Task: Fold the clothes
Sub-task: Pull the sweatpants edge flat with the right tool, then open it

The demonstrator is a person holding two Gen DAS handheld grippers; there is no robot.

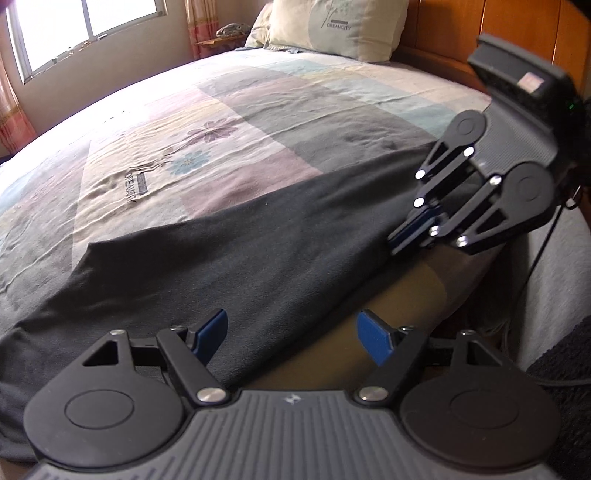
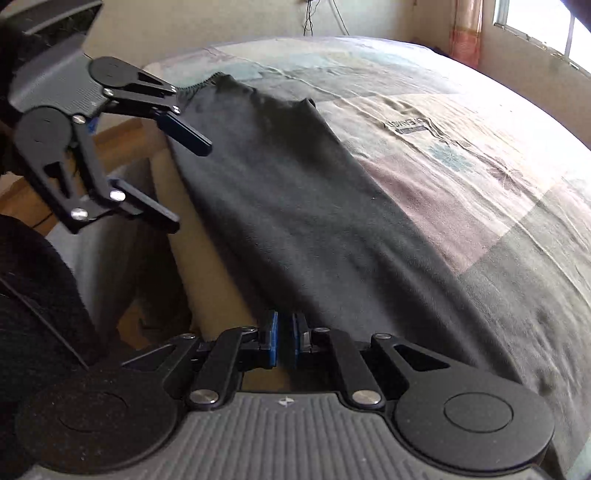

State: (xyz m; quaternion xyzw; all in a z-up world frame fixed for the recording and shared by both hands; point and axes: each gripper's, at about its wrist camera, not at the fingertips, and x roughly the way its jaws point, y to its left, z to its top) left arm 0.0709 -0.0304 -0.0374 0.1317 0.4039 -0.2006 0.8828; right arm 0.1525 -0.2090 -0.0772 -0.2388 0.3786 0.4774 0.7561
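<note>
Matt dark cloth garment (image 1: 258, 251) on a crinkled cotton-like bedspread (image 1: 184, 147).

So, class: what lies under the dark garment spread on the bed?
The dark garment rests on a patchwork bedspread, which shows all around it. Its near edge hangs over the bed's tan side. The bedspread's pattern directly beneath is covered.

Quick count: one dark garment (image 1: 229, 266) spread along the edge of one bed (image 1: 221, 122) — that's the only piece of clothing showing. Two claws — the left claw (image 1: 291, 338) and the right claw (image 2: 284, 345). Two pillows (image 1: 332, 26) at the headboard, one window (image 1: 85, 33), and two flower prints (image 1: 212, 129) on the cover.
</note>
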